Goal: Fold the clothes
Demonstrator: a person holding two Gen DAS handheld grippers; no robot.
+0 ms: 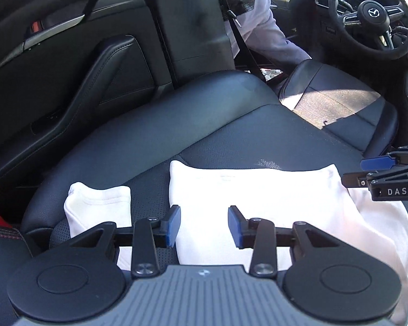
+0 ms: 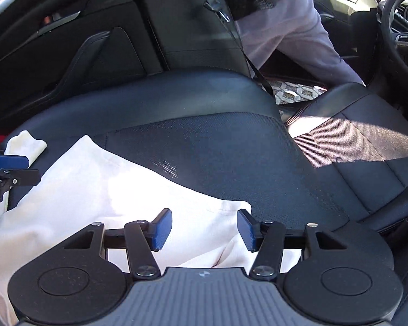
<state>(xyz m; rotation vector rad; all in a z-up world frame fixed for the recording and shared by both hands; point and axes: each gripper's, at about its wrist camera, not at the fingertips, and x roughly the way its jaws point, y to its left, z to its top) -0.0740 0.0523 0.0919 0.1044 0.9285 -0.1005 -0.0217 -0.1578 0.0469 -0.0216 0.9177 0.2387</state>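
Lying flat on the dark perforated leather car seat (image 1: 231, 135) is a white cotton garment (image 1: 258, 203), partly folded into a broad rectangle with a straight far edge and rounded corners. Sunlight washes out much of its surface, so the weave and seams are hard to read; a faint small print mark shows near its far edge in the left wrist view. Its right side spills in a loose bulge toward the seat's edge. In the right wrist view the same garment (image 2: 100, 190) runs diagonally from the far left toward the near centre, ending in a hemmed corner with a stitched band, and a soft crease runs down its near part.

Beside it, to the left and apart from it, rests a smaller white folded cloth piece (image 1: 98, 209) with a ribbed hem.

Over the garment's near left part hangs the left gripper (image 1: 204, 226), its blue-padded jaws released, parted with only cloth showing below the gap; the pads press on nothing. The right gripper (image 2: 204, 229) hangs over the hemmed corner, likewise released, jaws apart and gripping nothing.

Farther off are a black door panel (image 1: 68, 68), a black seat belt (image 1: 244, 49), a second seat cushion with a woven fabric centre (image 1: 334, 103), a black steering wheel (image 1: 372, 13) and a person's leg in pale grey trousers (image 2: 299, 35).
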